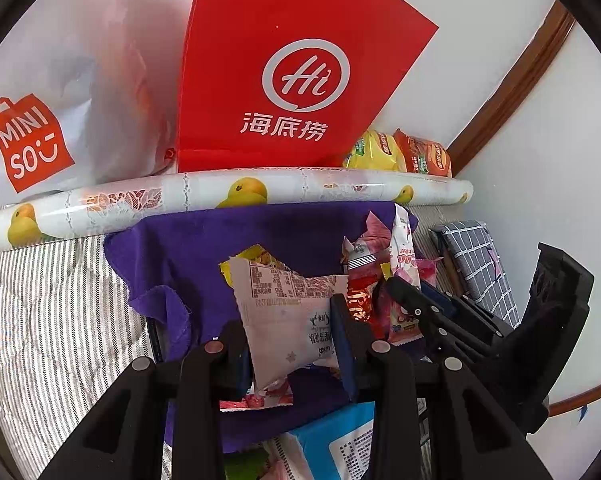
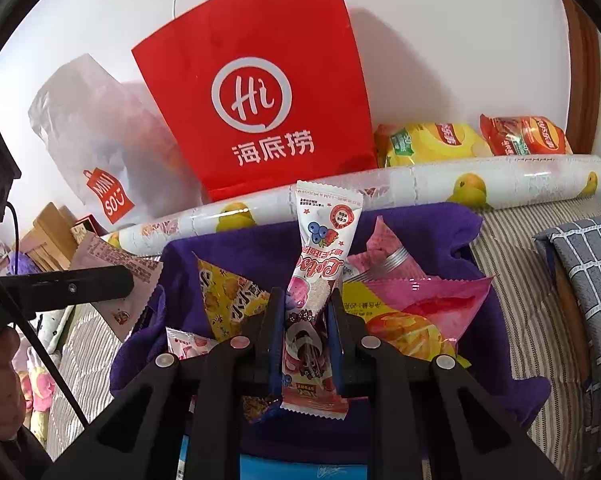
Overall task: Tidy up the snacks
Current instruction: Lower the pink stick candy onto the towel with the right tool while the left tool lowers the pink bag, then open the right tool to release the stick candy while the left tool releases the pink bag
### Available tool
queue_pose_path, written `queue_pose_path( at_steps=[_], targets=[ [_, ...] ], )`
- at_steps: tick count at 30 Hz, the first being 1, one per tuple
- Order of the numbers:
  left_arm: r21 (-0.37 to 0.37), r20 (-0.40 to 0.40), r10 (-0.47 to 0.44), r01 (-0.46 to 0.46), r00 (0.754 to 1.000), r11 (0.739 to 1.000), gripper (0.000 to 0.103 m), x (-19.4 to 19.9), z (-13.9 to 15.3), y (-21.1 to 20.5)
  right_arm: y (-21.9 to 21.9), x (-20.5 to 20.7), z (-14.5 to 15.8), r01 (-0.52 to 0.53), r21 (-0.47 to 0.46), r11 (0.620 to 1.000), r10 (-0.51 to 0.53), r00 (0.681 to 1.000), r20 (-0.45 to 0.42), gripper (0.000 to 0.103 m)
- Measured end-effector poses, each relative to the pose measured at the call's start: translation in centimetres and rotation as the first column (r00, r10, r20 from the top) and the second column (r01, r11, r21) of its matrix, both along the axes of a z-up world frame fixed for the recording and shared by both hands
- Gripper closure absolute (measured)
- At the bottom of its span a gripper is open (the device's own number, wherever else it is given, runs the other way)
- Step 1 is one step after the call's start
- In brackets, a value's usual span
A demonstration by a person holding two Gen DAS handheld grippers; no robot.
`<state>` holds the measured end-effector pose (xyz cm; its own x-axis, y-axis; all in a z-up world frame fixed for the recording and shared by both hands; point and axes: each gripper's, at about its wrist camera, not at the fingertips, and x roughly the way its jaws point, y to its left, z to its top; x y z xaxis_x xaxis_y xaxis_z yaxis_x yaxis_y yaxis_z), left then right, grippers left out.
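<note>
- Nearest in the left wrist view, my left claw [image 1: 290, 338] is clamped on a pale pink snack packet [image 1: 286, 312], pinched at its lower half so the printed back stands up and faces me
- It hangs over the purple cloth [image 1: 236, 240], beside the loose snack pile [image 1: 374, 276]; my right claw [image 1: 416, 300] reaches into that pile from the right
- What lies under the packet is hidden
- Closest in the right wrist view, my right claw [image 2: 302, 316] grips a berry-print stick packet [image 2: 320, 276] upright by its lower part, lifted off the cloth
- Behind stand the red paper bag [image 2: 260, 92], probably where snacks go, and a duck-print roll [image 2: 460, 184]
- Its opening is out of sight
</note>
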<state>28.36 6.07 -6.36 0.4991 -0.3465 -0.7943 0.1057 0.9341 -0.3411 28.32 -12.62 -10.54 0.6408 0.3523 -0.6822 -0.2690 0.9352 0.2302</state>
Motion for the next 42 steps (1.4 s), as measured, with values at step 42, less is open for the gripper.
queue_pose_path(
  at_steps=[42],
  targets=[
    [-0.035, -0.086, -0.053, 0.050, 0.995, 0.998, 0.071, 1.1, -3.2, -2.0, 0.2, -0.8, 0.7, -0.028, -0.037, 0.999, 0.029, 0.999, 0.029, 0.056]
  ],
)
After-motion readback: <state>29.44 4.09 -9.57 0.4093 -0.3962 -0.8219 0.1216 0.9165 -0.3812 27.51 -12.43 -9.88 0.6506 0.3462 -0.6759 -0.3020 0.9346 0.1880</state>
